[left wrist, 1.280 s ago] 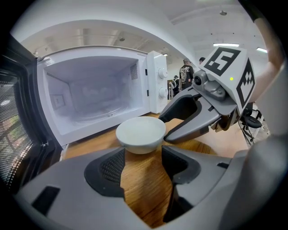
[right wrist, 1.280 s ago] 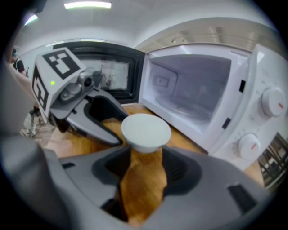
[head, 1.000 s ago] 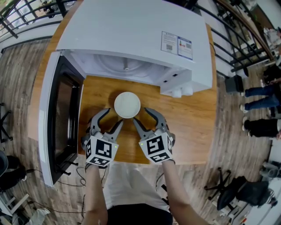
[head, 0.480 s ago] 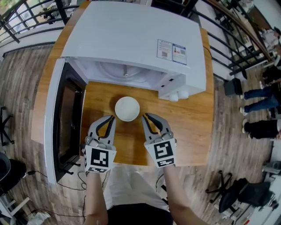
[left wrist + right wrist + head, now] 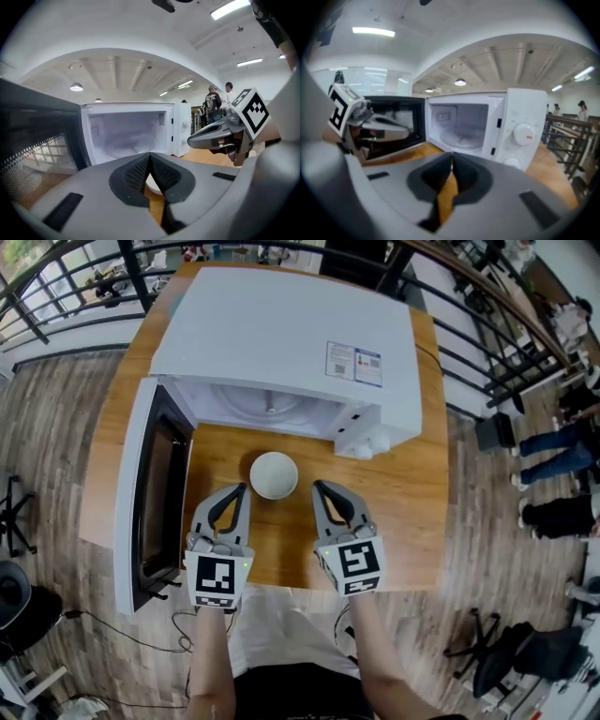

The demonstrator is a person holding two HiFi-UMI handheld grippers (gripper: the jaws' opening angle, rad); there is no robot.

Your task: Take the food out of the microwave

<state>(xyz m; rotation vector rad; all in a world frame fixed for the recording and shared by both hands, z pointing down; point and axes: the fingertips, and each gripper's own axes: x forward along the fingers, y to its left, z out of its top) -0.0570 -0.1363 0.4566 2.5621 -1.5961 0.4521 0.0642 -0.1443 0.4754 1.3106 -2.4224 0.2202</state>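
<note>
1. Head view. The white bowl (image 5: 274,474) is sitting on the bench (image 5: 403,507), outside the microwave (image 5: 281,334). It is lying just ahead of the two claws, between their tips, and touching neither. The left claw (image 5: 240,491) is hanging at its near left and the right claw (image 5: 320,487) at its near right. The door (image 5: 150,493) is standing open, out past the left claw's outer side. I cannot tell what is in the bowl.

2. Left gripper view. The jaws have just been closing and are now meeting tip to tip, clenched on nothing. A sliver of the bowl is showing low behind the tips, clear of the pads. The empty oven cavity is lying further ahead, and the right claw is reaching in from the right.

3. Right gripper view. These jaws have also just been closing and are now clenched and empty, with only bare bench showing through the gap below the tips. The turntable (image 5: 461,138) ahead is carrying nothing, and the dial (image 5: 524,133) is sitting ahead to the right.

4. Handling, as a judgement.
   - The bowl is looking stiff, smooth-walled and fairly light. It is probably slippery at the glaze, breakable if dropped, and possibly warm.
   - The best hold would be on the rim at opposite sides, one claw each, keeping it level.
   - With the bowl already out on the bench, the removal is appearing done.
</note>
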